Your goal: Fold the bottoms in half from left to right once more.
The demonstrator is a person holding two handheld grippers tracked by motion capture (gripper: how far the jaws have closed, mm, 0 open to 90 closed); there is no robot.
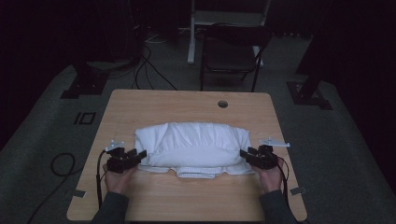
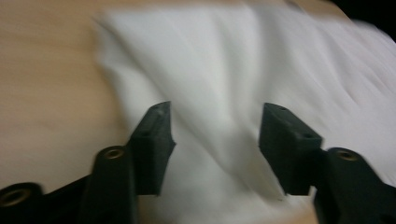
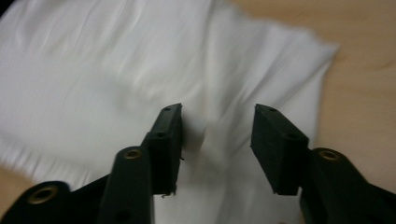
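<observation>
A folded white garment lies puffed up in the middle of the wooden table, with a ribbed hem at its near edge. At the garment's left end sits my left gripper, held in a hand. Its jaws stand apart in the left gripper view, my left gripper over the white cloth, a soft fold running between them without being pressed. My right gripper sits at the garment's right end. The right gripper view has my right gripper open above the cloth near its edge.
A round cable hole is set in the table's far side. A dark chair stands behind the table, and cables run over the grey floor. Bare wood lies in front of and behind the garment.
</observation>
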